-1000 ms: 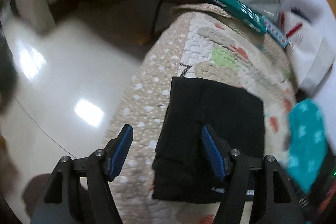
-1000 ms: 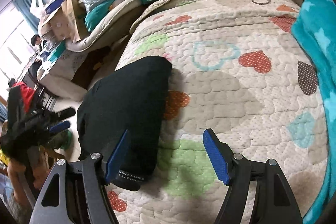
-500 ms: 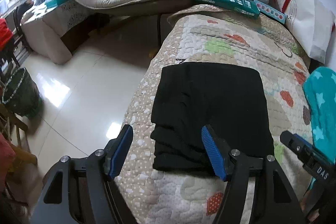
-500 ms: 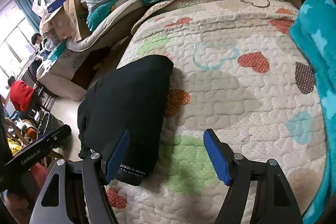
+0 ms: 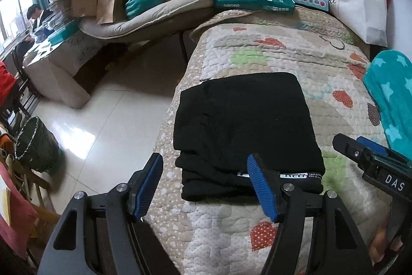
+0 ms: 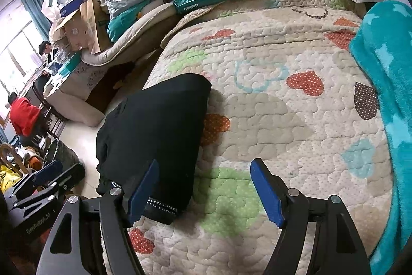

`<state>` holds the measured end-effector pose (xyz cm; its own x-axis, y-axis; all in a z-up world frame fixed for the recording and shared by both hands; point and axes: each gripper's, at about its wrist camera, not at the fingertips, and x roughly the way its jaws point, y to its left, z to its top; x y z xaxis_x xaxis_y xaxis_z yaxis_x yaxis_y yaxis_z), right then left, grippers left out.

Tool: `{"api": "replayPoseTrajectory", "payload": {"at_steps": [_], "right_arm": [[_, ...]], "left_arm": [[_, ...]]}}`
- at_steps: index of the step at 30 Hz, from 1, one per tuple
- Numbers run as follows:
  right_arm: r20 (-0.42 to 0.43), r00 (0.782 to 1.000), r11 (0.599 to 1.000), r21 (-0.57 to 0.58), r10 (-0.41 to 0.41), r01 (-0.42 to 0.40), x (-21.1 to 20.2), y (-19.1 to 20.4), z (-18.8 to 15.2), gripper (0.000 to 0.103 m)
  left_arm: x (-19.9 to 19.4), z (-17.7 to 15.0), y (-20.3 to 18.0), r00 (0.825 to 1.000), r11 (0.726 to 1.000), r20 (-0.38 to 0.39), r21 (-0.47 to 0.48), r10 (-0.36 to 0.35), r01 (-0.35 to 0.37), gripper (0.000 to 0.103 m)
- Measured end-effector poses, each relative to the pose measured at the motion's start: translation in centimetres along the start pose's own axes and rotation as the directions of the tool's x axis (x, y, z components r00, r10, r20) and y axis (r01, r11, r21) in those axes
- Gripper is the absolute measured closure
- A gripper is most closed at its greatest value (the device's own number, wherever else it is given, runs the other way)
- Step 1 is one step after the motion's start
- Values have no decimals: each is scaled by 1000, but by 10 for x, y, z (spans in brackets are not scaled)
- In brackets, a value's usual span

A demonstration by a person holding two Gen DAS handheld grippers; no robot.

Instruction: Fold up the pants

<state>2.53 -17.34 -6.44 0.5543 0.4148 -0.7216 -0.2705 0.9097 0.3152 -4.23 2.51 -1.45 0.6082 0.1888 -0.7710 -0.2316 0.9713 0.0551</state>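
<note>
We have pulled both grippers back: left gripper (image 5: pixel 204 183) and right gripper (image 6: pixel 206 188) hang spread, empty. The pants (image 5: pixel 244 125) lie folded at twelve o'clock on the quilt (image 6: pixel 283 120); folding looks finished.

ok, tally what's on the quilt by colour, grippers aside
Black: 1, the folded pants
Teal: 2, the star blanket and the long box at the far end
Light blue: 1, the flat box beside it
White: 1, the paper bag
Total: 5
</note>
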Motion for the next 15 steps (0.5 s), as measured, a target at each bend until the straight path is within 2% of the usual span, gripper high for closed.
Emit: {"api": "replayPoseTrajectory", "payload": {"at_steps": [15], "right_arm": [[-23,1000,1000,5,-7,7,8,0,-3,23]], "left_arm": [[16,-4,2,999,1000,-50,-24,-19,18,36]]}}
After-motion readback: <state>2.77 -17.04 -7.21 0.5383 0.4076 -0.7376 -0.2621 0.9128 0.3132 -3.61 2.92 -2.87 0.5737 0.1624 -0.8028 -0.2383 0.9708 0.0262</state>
